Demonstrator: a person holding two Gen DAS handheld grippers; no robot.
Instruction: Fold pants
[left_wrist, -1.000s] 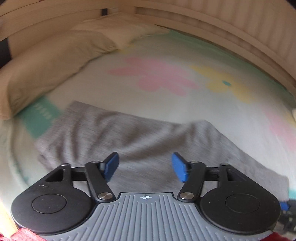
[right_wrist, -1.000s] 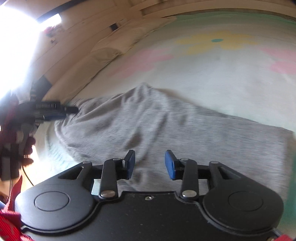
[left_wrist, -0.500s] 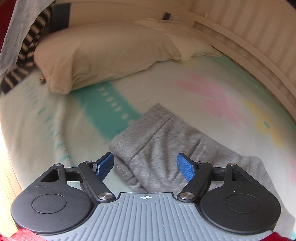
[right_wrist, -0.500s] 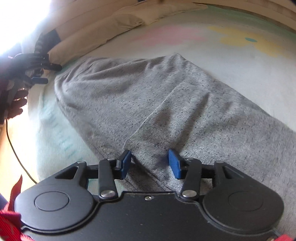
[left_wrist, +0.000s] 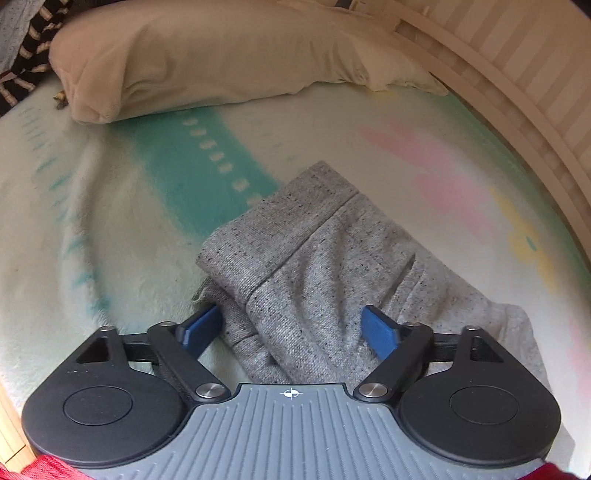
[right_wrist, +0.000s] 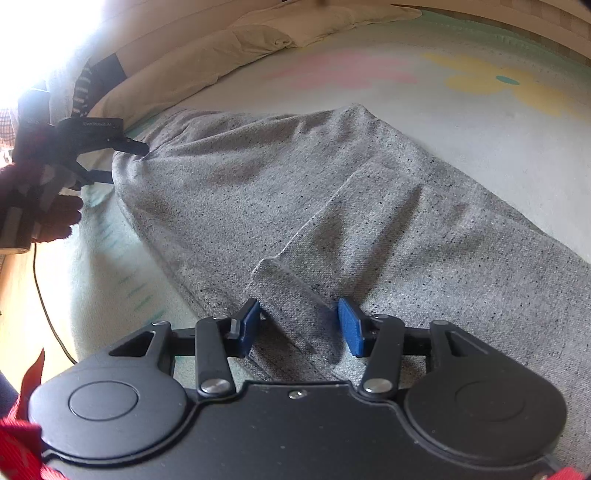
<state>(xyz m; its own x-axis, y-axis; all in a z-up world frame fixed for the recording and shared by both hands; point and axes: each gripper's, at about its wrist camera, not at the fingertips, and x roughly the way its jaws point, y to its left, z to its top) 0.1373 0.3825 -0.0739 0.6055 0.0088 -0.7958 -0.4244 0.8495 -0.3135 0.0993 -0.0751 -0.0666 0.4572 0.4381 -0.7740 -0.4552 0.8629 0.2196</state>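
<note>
Left wrist view: left claw (left_wrist: 291, 328) spread wide, straddling the grey pants (left_wrist: 332, 258) cuff. Right claw (right_wrist: 297, 326) likewise unclosed over the pants' near edge.

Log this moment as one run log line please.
task: fold pants | left hand-held gripper: open over gray pants | right hand-held gripper: open | surface: blanket

Speckled grey pants (right_wrist: 332, 192) lie flat and rumpled, cuffs stacked, on the bed's blanket (left_wrist: 110, 206).

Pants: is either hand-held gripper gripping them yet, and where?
Neither. Both the left hand-held gripper and right hand-held gripper are open, each straddling an edge fold of the grey pants.
</note>
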